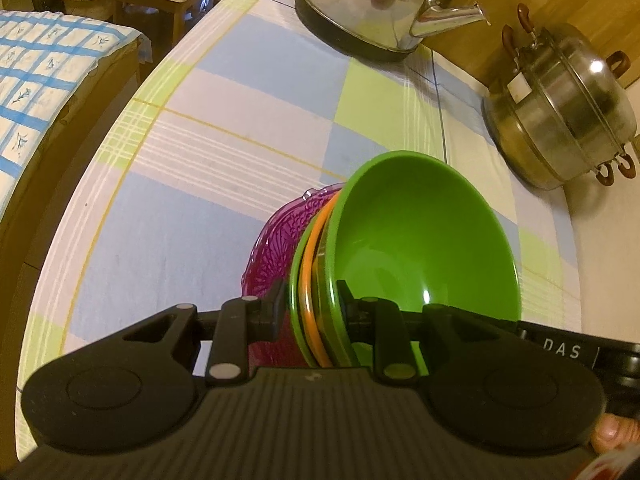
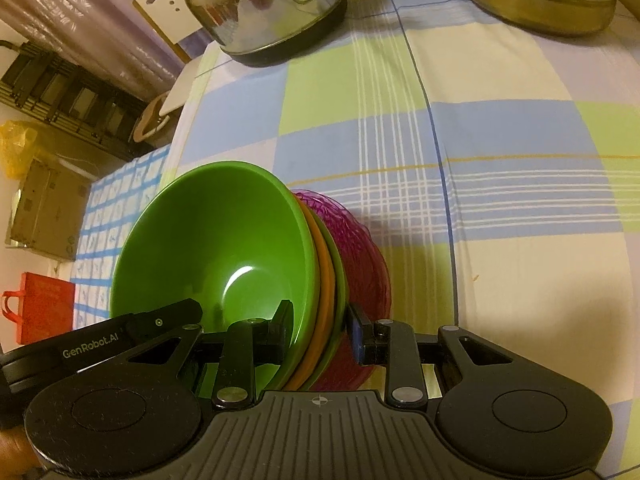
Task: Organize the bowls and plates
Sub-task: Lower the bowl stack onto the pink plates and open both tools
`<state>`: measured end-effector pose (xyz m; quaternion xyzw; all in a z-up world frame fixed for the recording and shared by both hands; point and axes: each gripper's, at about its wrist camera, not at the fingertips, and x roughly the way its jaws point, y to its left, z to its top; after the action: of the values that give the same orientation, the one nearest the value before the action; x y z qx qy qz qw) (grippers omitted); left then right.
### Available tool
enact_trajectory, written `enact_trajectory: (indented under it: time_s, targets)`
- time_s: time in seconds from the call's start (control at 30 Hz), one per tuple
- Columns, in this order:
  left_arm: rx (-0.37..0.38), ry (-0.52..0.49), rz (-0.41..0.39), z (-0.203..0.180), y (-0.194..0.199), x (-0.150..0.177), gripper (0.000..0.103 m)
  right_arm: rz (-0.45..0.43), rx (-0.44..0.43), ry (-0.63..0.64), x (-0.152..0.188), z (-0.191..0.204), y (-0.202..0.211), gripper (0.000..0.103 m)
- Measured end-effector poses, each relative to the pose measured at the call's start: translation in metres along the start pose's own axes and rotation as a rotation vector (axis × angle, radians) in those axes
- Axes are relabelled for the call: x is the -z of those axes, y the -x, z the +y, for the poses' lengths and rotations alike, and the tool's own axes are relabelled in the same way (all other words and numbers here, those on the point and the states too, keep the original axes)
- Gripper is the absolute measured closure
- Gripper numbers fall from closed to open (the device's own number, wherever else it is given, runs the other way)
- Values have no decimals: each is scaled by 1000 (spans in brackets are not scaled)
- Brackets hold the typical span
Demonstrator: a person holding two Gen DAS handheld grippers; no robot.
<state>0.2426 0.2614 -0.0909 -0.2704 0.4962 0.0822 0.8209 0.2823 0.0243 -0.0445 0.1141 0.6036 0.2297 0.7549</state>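
A stack of dishes is held on edge between both grippers above the checked tablecloth. It is a green bowl, an orange bowl rim, a green plate rim and a purple patterned glass plate. My left gripper is shut on the rims of the stack. My right gripper is shut on the same stack from the other side, where the green bowl and the purple plate show. The other gripper's body shows at each view's lower edge.
A steel kettle stands at the far end of the table, also in the right wrist view. A lidded steel pot stands to the right. The table edge runs along the left, with a bed and stool beyond.
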Motion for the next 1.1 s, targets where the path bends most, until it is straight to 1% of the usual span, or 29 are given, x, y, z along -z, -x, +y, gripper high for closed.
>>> enact_trajectory:
  time_s: [0.17,0.27,0.3,0.33,0.4,0.63,0.7,0.83,1.03,1.1]
  targets:
    - [13,18,-4,2,0,0,81,-12,-14,-22,0,-4,-1,73]
    - [12,16,-9,2,0,2,81,-14,-34,-22,1,-5,0,68]
    - [12,19,-13,1,1,2,81,-22,-46,-21,1,-5,2,60]
    - [12,21,-19,1,2,2,81,-32,-51,-15,1,-4,3,50]
    - [11,24,-35,2,6,3,75,-54,-43,3,1,-1,8,42]
    - [-11,-7,-92,-4,27,4,58,-78,-36,32,4,3,19,37]
    - [-20,-19,-111,-8,34,6,50,-80,-33,31,5,3,22,36]
    - [-21,-37,-131,-14,44,11,47,-94,-33,33,9,3,31,35]
    - [-32,-55,-158,-20,58,21,39,-111,-32,37,14,6,45,35]
    - [-33,-59,-168,-22,63,24,34,-119,-31,35,16,5,50,35]
